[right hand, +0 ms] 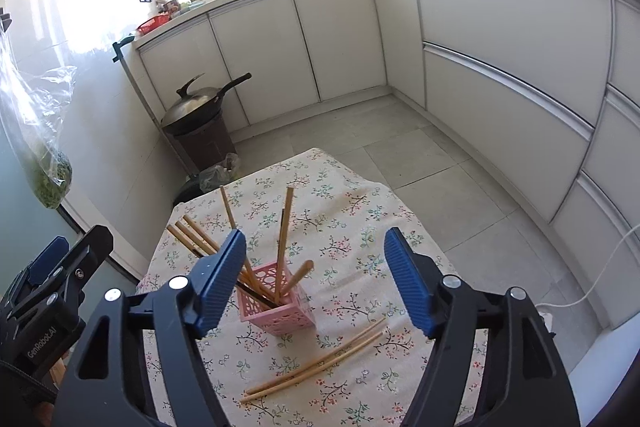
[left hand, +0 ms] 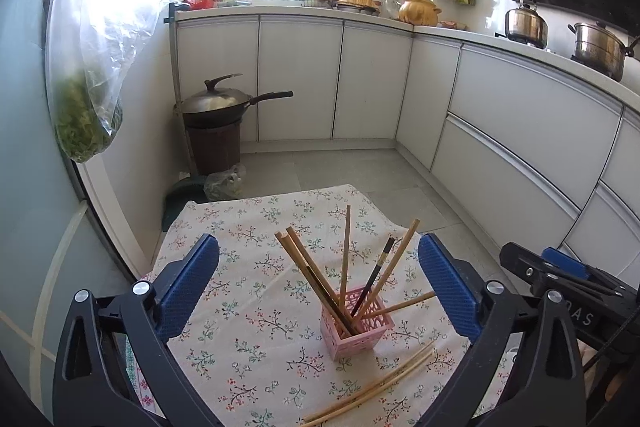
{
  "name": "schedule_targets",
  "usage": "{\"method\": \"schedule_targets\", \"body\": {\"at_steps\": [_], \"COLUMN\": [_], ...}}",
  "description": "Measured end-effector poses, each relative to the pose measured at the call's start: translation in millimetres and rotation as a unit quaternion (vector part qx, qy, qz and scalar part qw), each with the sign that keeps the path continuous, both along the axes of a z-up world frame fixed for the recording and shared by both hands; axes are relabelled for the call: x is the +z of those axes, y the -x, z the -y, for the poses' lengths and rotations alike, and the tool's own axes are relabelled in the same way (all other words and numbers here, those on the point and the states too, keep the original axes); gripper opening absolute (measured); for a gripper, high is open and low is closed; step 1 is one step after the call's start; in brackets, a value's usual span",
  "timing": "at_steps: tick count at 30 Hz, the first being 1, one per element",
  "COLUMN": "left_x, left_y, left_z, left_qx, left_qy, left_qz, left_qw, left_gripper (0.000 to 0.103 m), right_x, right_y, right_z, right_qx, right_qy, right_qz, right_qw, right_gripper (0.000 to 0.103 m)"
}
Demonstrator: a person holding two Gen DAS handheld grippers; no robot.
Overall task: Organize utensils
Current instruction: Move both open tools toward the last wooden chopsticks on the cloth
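Right wrist: your jaws are gaping empty; grabbing the chopsticks (right hand: 316, 361) near the holder (right hand: 276, 307) is risking tipping it.

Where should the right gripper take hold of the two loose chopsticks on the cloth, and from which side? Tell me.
Grip the two loose chopsticks near mid-length, coming down from above with the right gripper, its jaws set across the shafts. They lie flat and side by side on the floral cloth, near the pink holder, so probably one pinch can take both. Both grippers stand open and empty.
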State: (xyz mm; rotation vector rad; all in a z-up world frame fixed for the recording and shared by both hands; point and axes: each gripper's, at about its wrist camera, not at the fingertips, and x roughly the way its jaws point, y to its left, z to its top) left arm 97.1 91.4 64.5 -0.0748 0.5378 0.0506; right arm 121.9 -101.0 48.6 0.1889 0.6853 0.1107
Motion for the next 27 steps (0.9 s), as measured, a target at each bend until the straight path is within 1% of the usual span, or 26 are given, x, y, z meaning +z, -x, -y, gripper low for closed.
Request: {"method": "schedule_targets", "body": {"at_steps": [6,11,14,16,18,20,22,24,27], "left_x": [-5.3,-12.7,-17.0,-22.0,-30.2,-44.7,-67.6,-94.3,-129.7], "left_y": [0.5,0.3,-1.0,-2.2,-4.5,-10.2,-12.1,-11.8,-9.3], "left_z": [10.0,17.6,19.8,22.5,27.2,36.7,49.9,68.5,96.2], "left_qx": [-0.010,-0.018,-0.023,-0.032,-0.049,-0.091,-0.138,-0.188,-0.226], "left_qy": [-0.015,-0.029,-0.034,-0.041,-0.053,-0.062,-0.077,-0.095,-0.126], "left_qz": [-0.013,-0.023,-0.032,-0.042,-0.062,-0.102,-0.148,-0.193,-0.235], "left_qw": [0.9997,0.9991,0.9986,0.9978,0.9955,0.9887,0.9763,0.9583,0.9369], "left_gripper": [0.096,0.096,0.096,0.096,0.096,0.096,0.096,0.096,0.096], "right_x": [-3.9,-9.3,-14.2,-18.4,-26.0,-38.4,-57.2,-77.1,-109.5], "right_y": [15.0,24.5,28.4,32.1,40.4,50.0,57.8,62.9,67.0], "right_z": [13.7,25.0,31.4,37.1,44.8,58.2,75.4,92.9,124.3], "right_qx": [-0.020,-0.025,-0.022,-0.020,-0.022,-0.034,-0.051,-0.069,-0.109], "right_qy": [0.000,-0.007,-0.015,-0.021,-0.031,-0.042,-0.052,-0.061,-0.090], "right_qz": [0.014,0.014,0.010,0.006,0.003,-0.007,-0.030,-0.056,-0.109], "right_qw": [1.000,1.000,1.000,1.000,0.999,0.999,0.997,0.994,0.984], "right_gripper": [0.088,0.093,0.094,0.095,0.096,0.096,0.096,0.096,0.096]}}
